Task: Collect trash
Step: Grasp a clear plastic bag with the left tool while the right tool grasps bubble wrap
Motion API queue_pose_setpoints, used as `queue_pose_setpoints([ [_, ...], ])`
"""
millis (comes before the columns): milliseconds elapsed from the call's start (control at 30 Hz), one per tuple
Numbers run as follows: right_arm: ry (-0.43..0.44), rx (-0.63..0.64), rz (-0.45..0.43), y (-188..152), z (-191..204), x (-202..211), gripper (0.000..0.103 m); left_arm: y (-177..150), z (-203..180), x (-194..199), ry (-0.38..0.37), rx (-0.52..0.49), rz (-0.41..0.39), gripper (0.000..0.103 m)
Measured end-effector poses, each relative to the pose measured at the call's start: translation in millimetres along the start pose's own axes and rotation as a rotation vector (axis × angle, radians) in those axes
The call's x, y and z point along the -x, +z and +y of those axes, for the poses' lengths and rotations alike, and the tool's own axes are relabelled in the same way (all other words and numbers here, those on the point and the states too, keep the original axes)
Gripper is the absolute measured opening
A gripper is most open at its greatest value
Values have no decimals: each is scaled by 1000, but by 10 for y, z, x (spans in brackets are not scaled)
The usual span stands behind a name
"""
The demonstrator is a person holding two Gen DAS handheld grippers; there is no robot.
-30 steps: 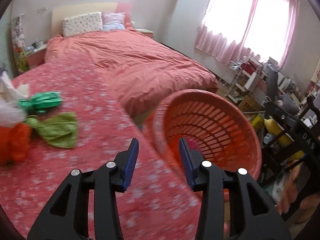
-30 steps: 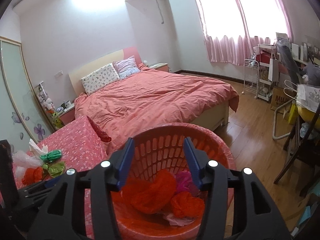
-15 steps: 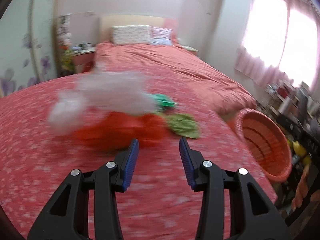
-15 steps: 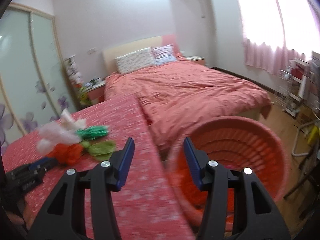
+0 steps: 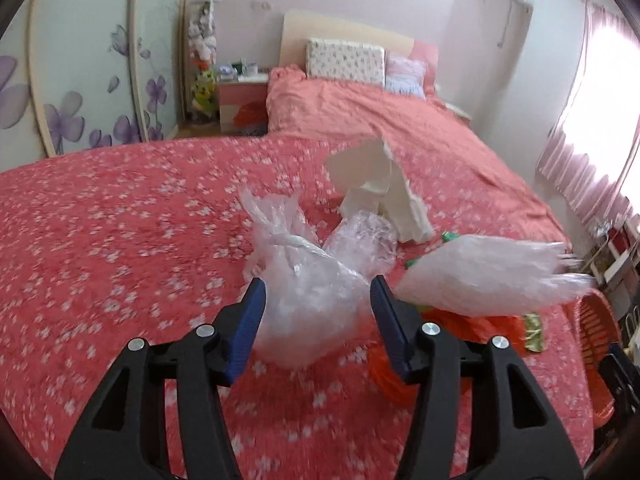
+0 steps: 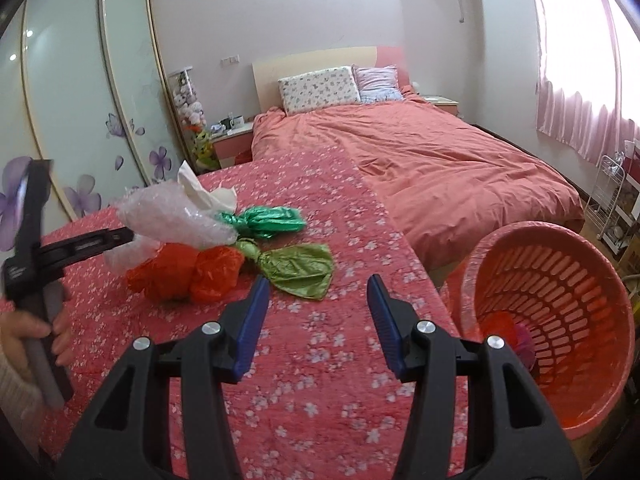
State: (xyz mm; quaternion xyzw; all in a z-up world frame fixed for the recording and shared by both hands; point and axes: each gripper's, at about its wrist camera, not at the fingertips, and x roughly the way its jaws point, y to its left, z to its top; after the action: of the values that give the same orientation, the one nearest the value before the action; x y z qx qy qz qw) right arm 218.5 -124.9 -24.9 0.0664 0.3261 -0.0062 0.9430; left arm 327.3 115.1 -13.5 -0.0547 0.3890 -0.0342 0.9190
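A pile of bag trash lies on the red flowered table (image 6: 320, 360). In the left wrist view my left gripper (image 5: 316, 312) is open, its jaws on either side of a knotted clear plastic bag (image 5: 304, 300). A second clear bag (image 5: 488, 276), crumpled white paper (image 5: 384, 196) and an orange bag (image 5: 460, 328) lie beside it. In the right wrist view my right gripper (image 6: 316, 312) is open and empty, above the table in front of the orange bag (image 6: 192, 272), a light green bag (image 6: 300, 266) and a dark green bag (image 6: 268, 222). The left gripper (image 6: 120, 236) shows at the pile's left.
An orange slotted laundry basket (image 6: 560, 280) stands off the table's right edge with some coloured trash inside; it also shows in the left wrist view (image 5: 596, 320). A bed with a pink cover (image 6: 440, 160) lies beyond the table. A wardrobe (image 6: 80, 100) stands at left.
Both grippers have swung left, away from the basket and toward the trash pile. The left gripper has closed in on the clear plastic bag, which now sits between its open jaws.
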Motion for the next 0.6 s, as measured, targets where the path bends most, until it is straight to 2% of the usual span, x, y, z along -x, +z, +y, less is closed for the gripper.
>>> queue_pose_setpoints([
  [133, 4, 17, 14, -4, 92, -45, 51, -16, 85, -175, 1, 23, 42, 52],
  [167, 6, 22, 16, -6, 106, -59, 51, -22, 106, -181, -8, 29, 43, 47],
  [233, 10, 33, 19, -5, 155, -71, 51, -33, 131, -179, -28, 28, 39, 25],
  [300, 19, 39, 21, -1, 213, -77, 51, -53, 165, -129, -31, 27, 28, 17],
  [400, 42, 49, 21, 9, 329, -70, 51, -84, 255, -22, -28, 34, 9, 14],
  [600, 116, 86, 9, 105, 663, -117, 51, -120, 576, 264, 2, 52, -43, 14],
])
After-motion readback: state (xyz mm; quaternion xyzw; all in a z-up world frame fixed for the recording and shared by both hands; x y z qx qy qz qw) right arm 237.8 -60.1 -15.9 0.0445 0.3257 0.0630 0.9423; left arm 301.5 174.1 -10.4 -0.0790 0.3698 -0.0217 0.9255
